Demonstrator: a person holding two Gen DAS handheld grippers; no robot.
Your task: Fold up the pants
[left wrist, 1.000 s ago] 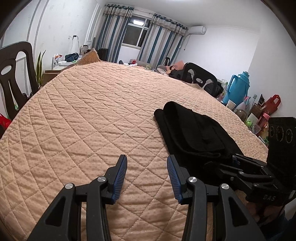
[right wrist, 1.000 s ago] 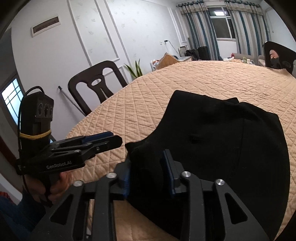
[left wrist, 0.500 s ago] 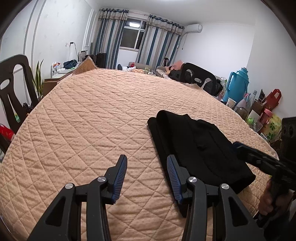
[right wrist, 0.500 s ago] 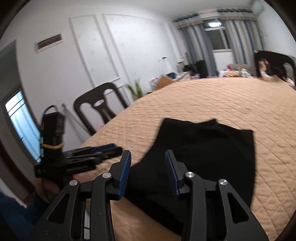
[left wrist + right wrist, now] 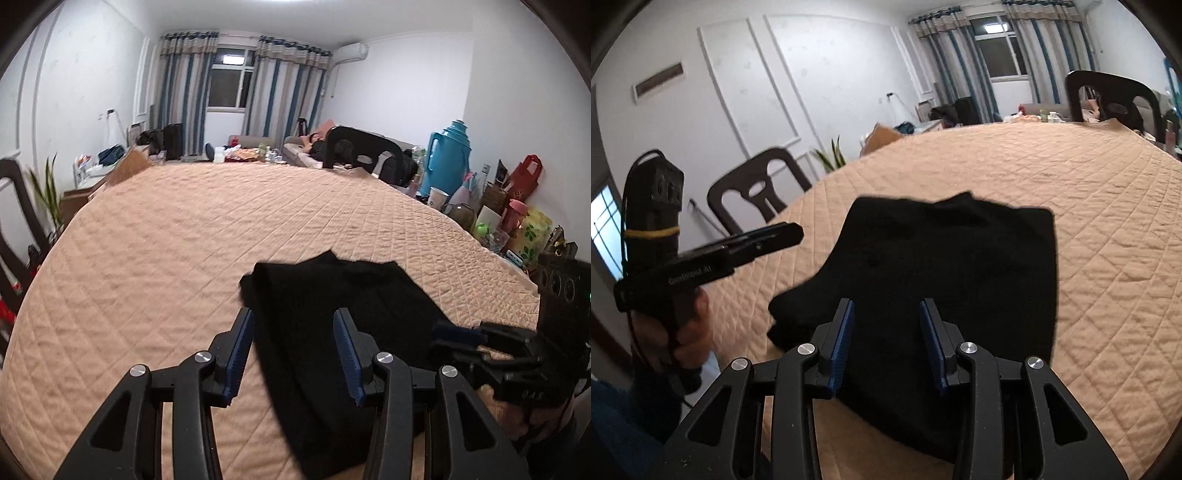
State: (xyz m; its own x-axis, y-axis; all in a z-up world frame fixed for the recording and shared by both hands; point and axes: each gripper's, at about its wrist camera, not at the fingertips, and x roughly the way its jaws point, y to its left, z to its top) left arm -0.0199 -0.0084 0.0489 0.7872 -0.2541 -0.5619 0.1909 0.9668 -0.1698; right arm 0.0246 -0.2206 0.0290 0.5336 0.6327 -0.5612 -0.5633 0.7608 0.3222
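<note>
1. Left tongs (image 5: pixel 293 350) and right tongs (image 5: pixel 886 341): both parted, empty, hovering above the pants (image 5: pixel 945 266).
2. Pants: folded into a compact black stack near the quilted counter's (image 5: pixel 166 251) front edge; folding apparently finished.
3. A second ago: right tongs buried in cloth, now drawn clear.

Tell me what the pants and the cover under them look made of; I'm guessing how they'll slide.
Pants: soft matte black fabric, possibly knit or fleece; no sheen, limp rounded folds. The weave is too dark to tell.
Cover: peach quilted textile, apparently padded; stitched diamond grid with puffy cells and a faint sheen.
</note>
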